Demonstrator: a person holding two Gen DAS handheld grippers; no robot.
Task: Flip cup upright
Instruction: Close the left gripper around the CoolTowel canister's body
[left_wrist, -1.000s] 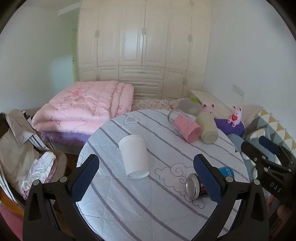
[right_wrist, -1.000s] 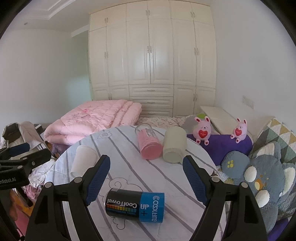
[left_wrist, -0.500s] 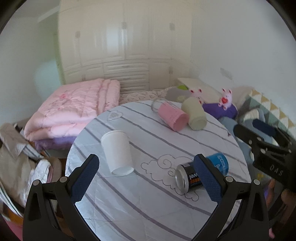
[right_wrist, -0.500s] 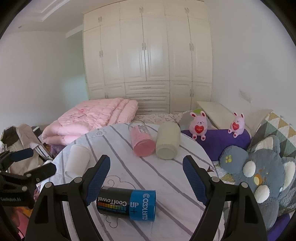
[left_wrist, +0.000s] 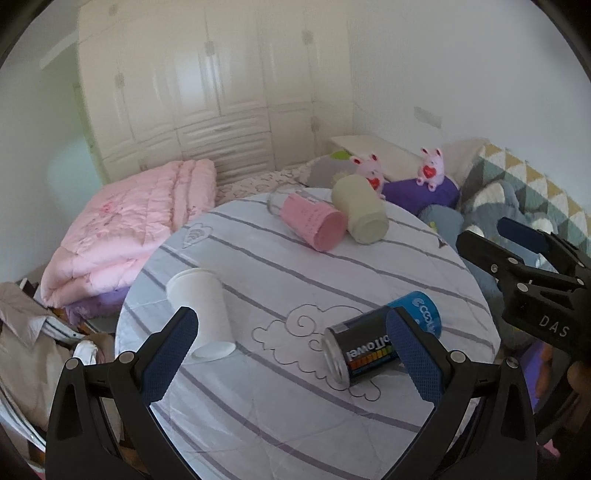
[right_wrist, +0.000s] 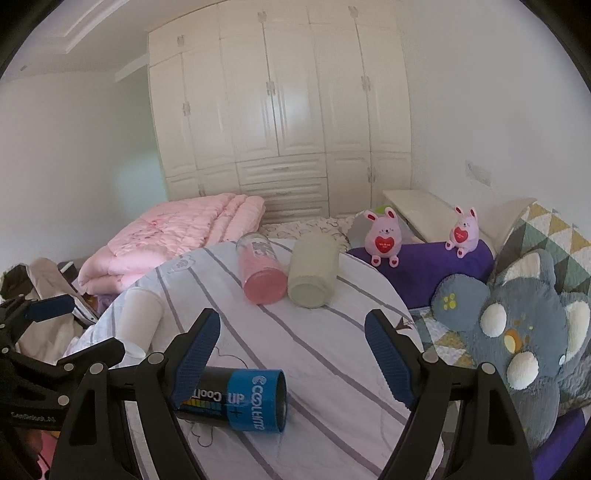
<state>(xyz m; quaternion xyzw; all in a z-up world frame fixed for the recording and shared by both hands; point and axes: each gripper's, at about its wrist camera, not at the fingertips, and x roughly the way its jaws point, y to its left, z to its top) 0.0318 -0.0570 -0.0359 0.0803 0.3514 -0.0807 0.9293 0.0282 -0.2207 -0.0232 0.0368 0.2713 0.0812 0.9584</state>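
Observation:
A white paper cup (left_wrist: 201, 308) lies on its side on the round striped table (left_wrist: 258, 266), mouth toward me; it also shows at the left in the right wrist view (right_wrist: 140, 321). A pink cup (left_wrist: 312, 225) (right_wrist: 260, 271) and a cream cup (left_wrist: 360, 208) (right_wrist: 312, 275) lie on their sides at the table's far side. A black and blue can (left_wrist: 380, 339) (right_wrist: 236, 398) lies near the front. My left gripper (left_wrist: 291, 358) is open and empty above the table's near edge, between the white cup and the can. My right gripper (right_wrist: 291, 354) is open and empty above the can.
A folded pink quilt (left_wrist: 129, 229) lies on the bed behind the table. Two pink bunny toys (right_wrist: 384, 236) sit on a purple cushion (right_wrist: 424, 258). A grey plush cushion (right_wrist: 517, 332) is at the right. Clothes (left_wrist: 26, 332) are piled at the left. White wardrobes (right_wrist: 280, 110) fill the back wall.
Both grippers have drifted; in the left wrist view the white cup slid left and the can came toward the middle. In the right wrist view the can dropped lower. Both stay open.

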